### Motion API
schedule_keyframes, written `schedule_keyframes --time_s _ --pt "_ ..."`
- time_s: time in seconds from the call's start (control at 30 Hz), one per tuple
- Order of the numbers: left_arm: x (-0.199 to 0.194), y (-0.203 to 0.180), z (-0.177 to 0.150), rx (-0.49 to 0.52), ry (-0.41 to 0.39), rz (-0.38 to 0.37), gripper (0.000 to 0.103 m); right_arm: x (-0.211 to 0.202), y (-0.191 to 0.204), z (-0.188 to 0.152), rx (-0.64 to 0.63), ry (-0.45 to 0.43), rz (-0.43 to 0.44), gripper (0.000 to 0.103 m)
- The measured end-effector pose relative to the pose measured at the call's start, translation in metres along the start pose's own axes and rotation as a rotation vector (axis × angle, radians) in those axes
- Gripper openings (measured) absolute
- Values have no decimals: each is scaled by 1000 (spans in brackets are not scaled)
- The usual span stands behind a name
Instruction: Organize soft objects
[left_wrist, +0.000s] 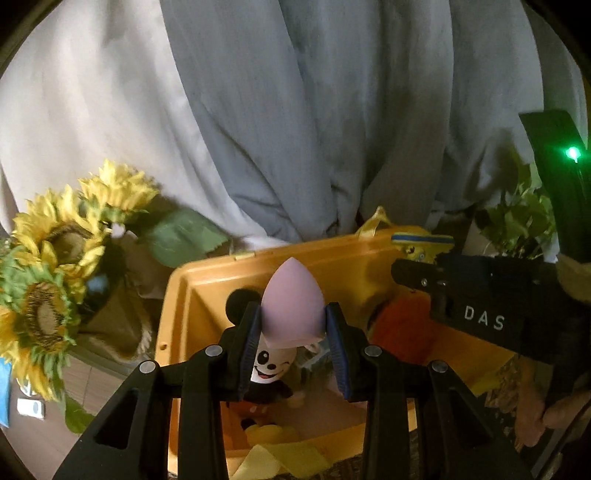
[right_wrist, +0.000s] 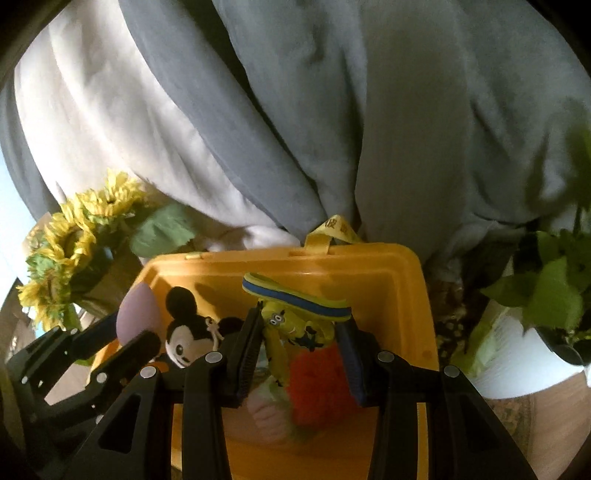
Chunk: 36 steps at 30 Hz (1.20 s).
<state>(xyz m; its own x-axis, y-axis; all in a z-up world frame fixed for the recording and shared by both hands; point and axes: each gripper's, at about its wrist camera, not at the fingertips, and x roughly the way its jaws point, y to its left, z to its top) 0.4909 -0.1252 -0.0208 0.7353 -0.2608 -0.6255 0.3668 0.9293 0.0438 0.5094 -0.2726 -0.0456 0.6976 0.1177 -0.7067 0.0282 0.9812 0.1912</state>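
My left gripper (left_wrist: 293, 325) is shut on a lilac egg-shaped sponge (left_wrist: 291, 310) and holds it over the open yellow bin (left_wrist: 207, 273). That sponge (right_wrist: 135, 314) also shows at the left of the right wrist view. My right gripper (right_wrist: 301, 332) is shut on a yellow cartoon toy (right_wrist: 291, 325) with a blue-and-yellow band (right_wrist: 295, 295) on top, above the same yellow bin (right_wrist: 406, 273). Inside the bin lie a black-and-white mouse plush (left_wrist: 269, 365), an orange fluffy thing (left_wrist: 399, 325) and yellow cloth (left_wrist: 280, 454). The mouse plush (right_wrist: 188, 339) and orange fluff (right_wrist: 317, 384) sit under my right gripper.
Artificial sunflowers (left_wrist: 51, 251) in a brown wrap stand left of the bin. A green leafy plant (right_wrist: 554, 291) in a white pot stands to its right. Grey and white curtains (left_wrist: 295, 110) hang behind. A hand (left_wrist: 554, 406) holds the right tool.
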Motion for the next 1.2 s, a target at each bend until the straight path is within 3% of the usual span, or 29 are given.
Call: schedule_keyframes --time_s 0.17,0.27,0.33,0.43,0.57,0.63,0.87,1.2 --pt "18 1 0 16 70 -13 37 13 1 4 -11 39 -12 44" --pt "28 2 -2 20 108 -20 42 19 0 6 -8 61 -6 50" --pt "31 3 -3 13 116 -24 52 24 0 6 -6 81 -4 56" --pt "30 5 -4 6 120 -28 52 23 0 5 -4 82 -8 56" --pt "26 6 -5 10 110 -9 55 20 2 3 -13 82 -24 56" --pt "23 7 -6 6 110 6 55 16 2 1 -8 80 -32 61" --pt "-4 14 -9 -14 70 67 58 -19 15 -12 -41 13 -83 63" --pt "-76 20 -18 -39 -45 139 81 -95 44 -35 -88 -109 -139 78"
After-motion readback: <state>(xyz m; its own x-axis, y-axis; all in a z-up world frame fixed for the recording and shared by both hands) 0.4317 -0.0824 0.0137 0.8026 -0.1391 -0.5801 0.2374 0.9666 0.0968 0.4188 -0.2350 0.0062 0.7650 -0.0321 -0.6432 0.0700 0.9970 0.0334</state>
